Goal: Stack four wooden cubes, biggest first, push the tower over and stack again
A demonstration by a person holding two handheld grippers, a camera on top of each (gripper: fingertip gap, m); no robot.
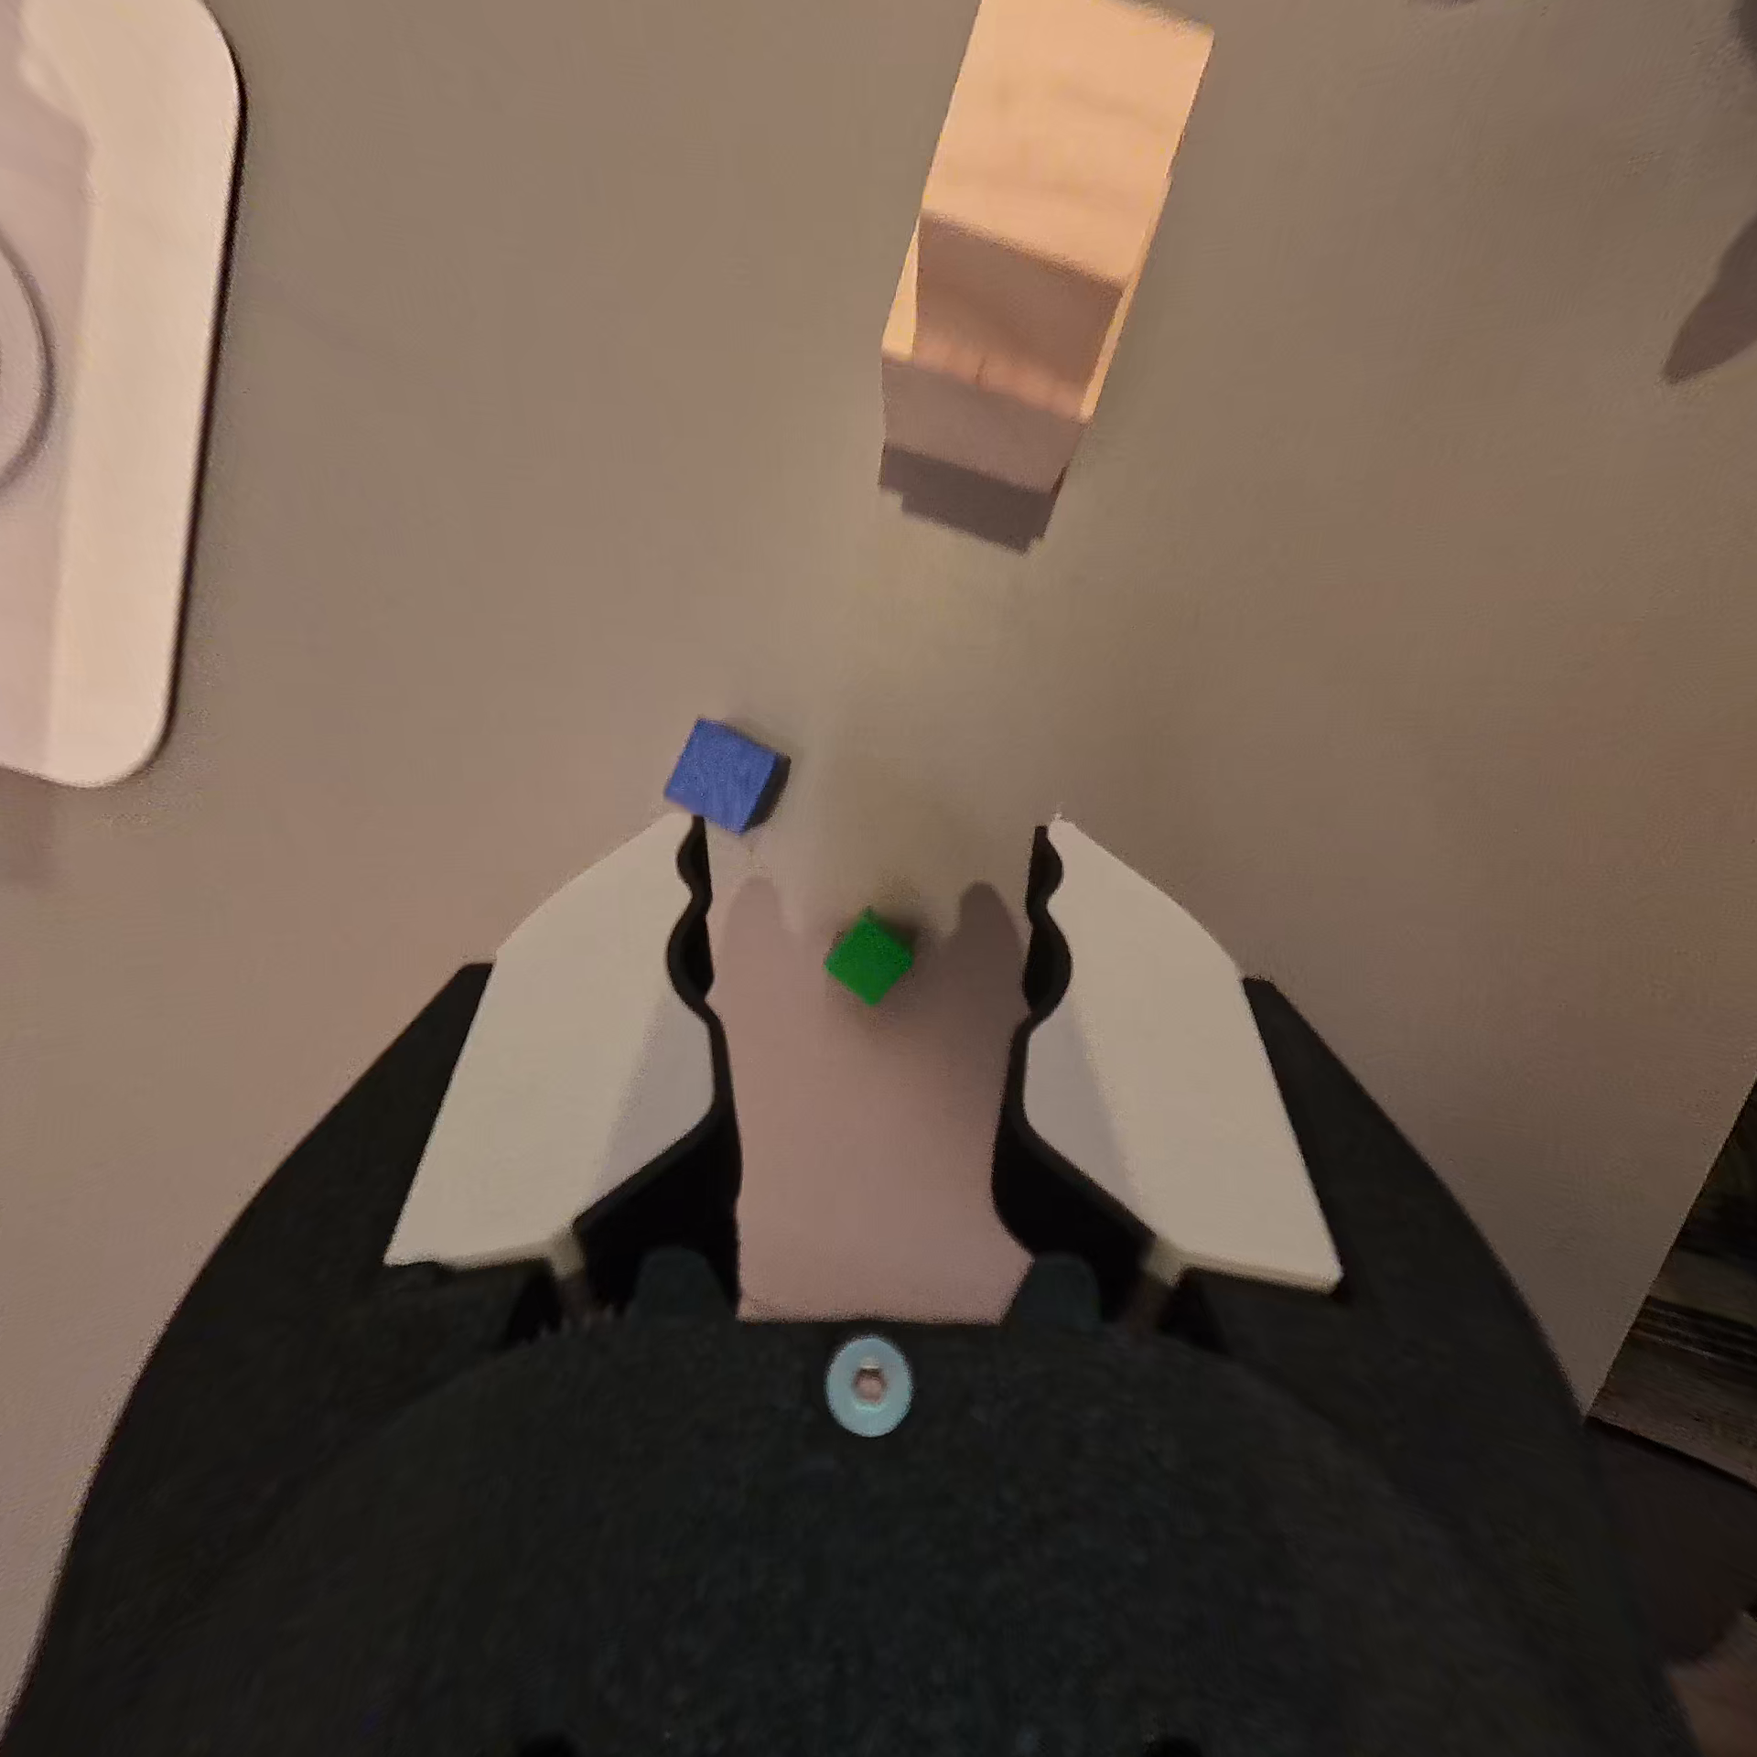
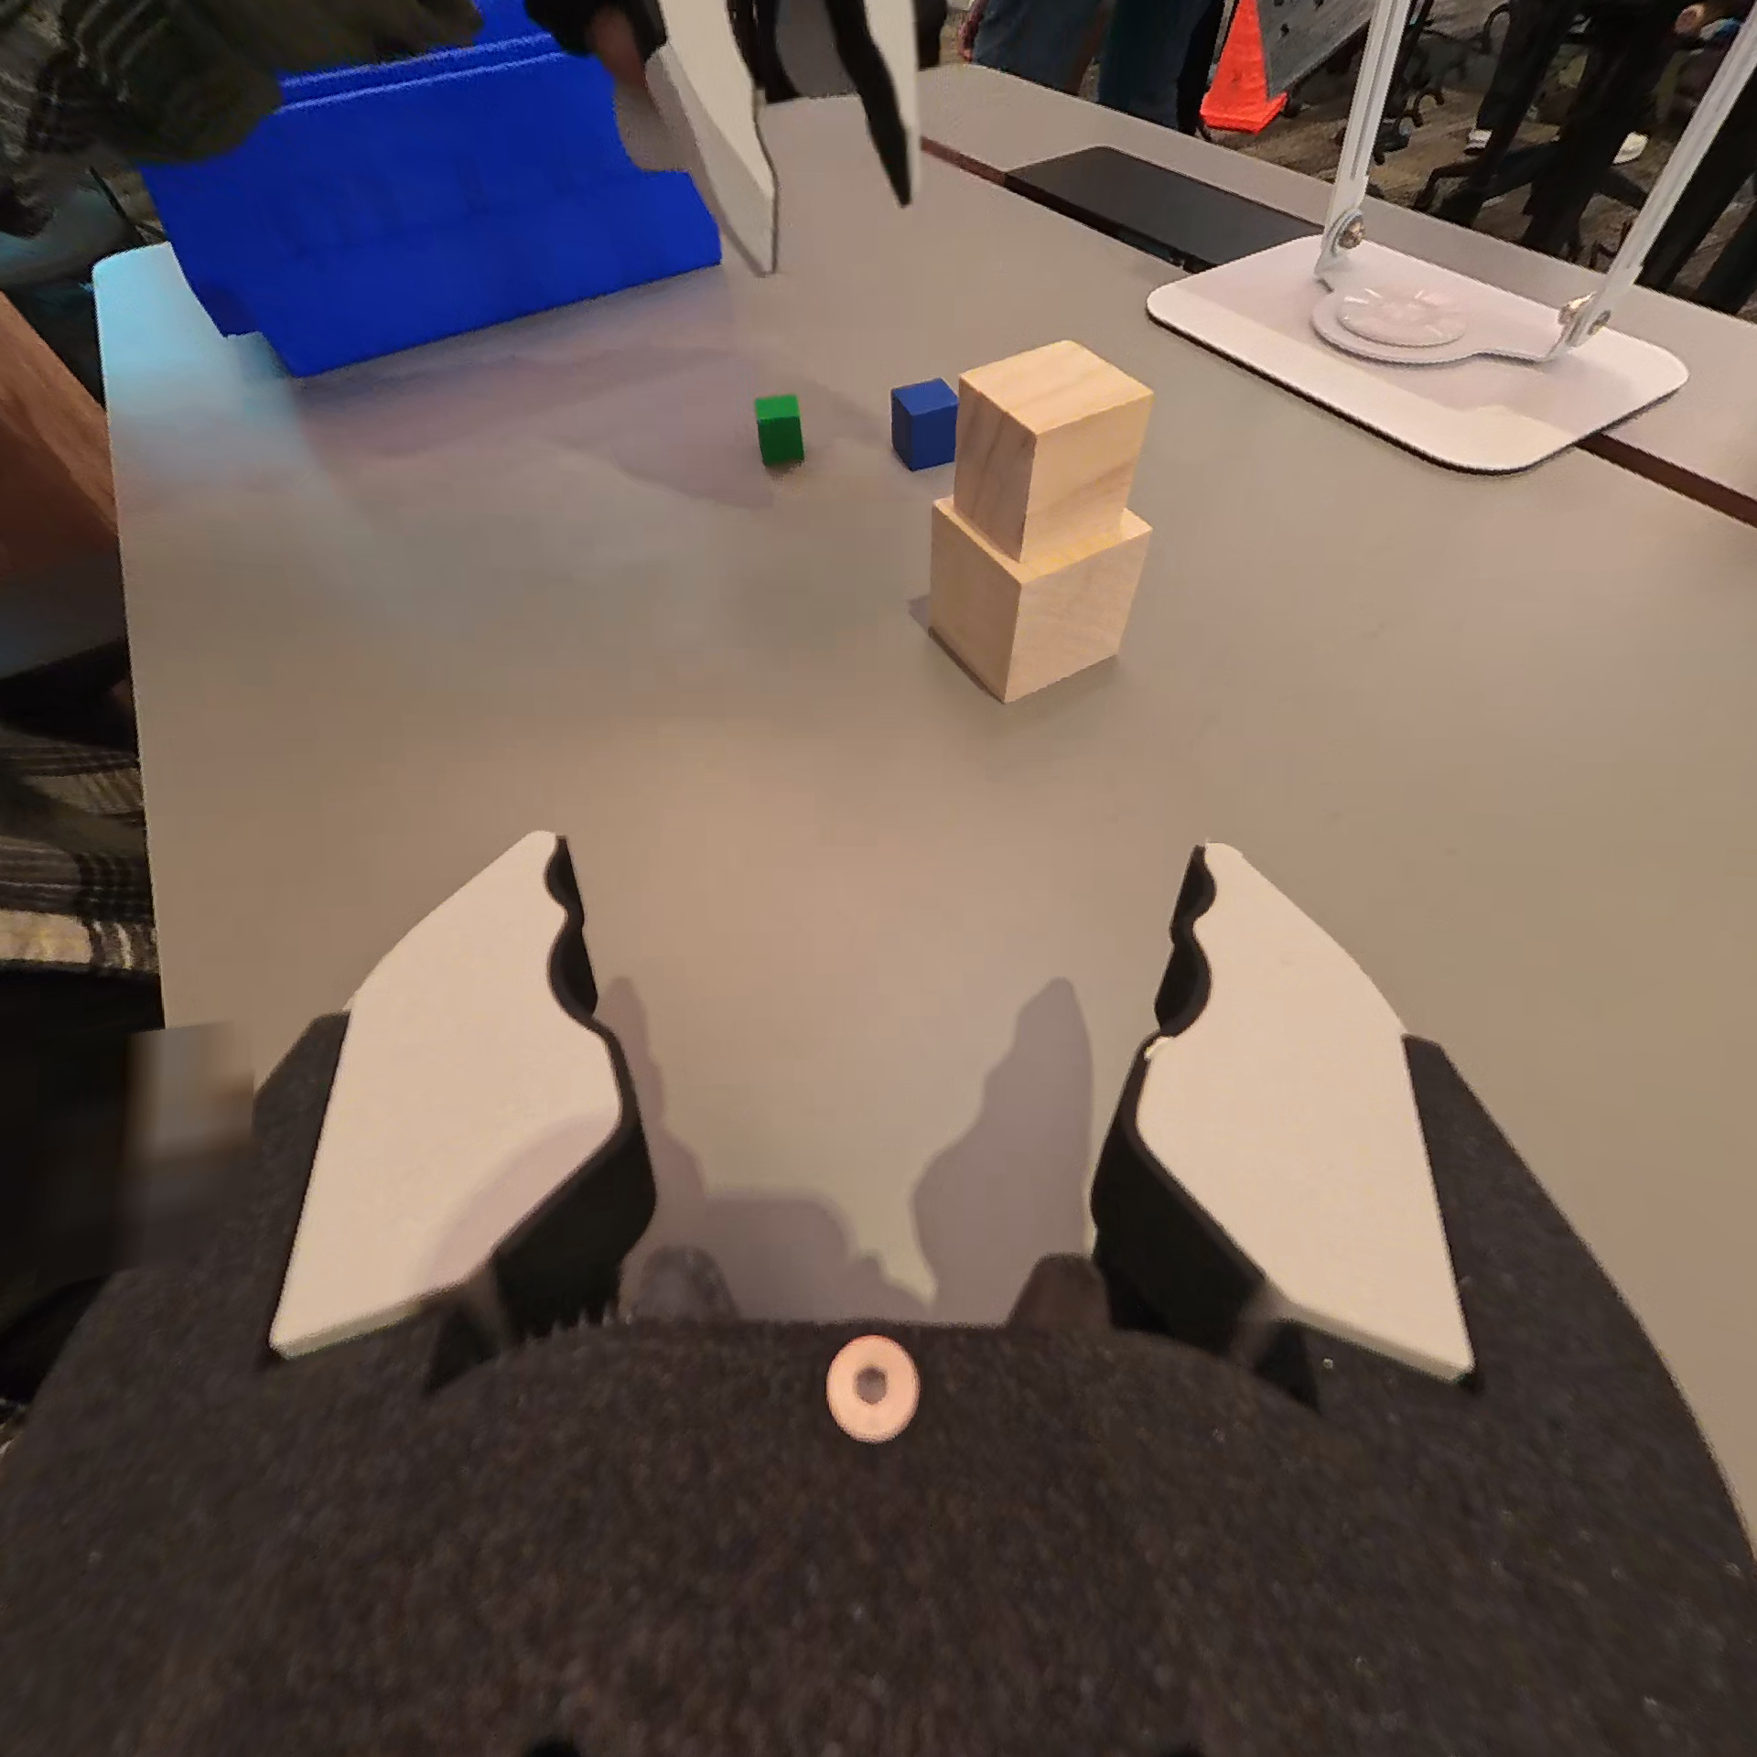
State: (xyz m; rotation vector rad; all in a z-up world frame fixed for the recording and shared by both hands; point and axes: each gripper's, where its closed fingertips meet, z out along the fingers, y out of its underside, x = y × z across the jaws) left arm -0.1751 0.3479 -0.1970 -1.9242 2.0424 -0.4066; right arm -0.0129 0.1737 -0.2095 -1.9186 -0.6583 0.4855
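Two plain wooden cubes stand stacked on the grey table: the bigger cube (image 2: 1032, 608) below, the smaller cube (image 2: 1051, 442) on top, turned a little. In the left wrist view this stack (image 1: 1036, 276) is ahead. A small blue cube (image 2: 922, 421) (image 1: 727, 775) and a smaller green cube (image 2: 780, 428) (image 1: 868, 954) lie apart on the table. My left gripper (image 1: 865, 837) is open and empty, held above the table, with the green cube below the gap between its fingers. It shows in the right wrist view (image 2: 837, 228), high over the green cube. My right gripper (image 2: 879, 856) is open and empty, well short of the stack.
A blue bin (image 2: 428, 209) stands at the far left of the table. A white stand base (image 2: 1426, 371) (image 1: 95, 380) sits at the far right. A black flat slab (image 2: 1150, 200) lies behind it. An orange cone (image 2: 1241, 76) and people's legs are beyond the table. The tips of one gripper are about 25 cm away from the tips of the other.
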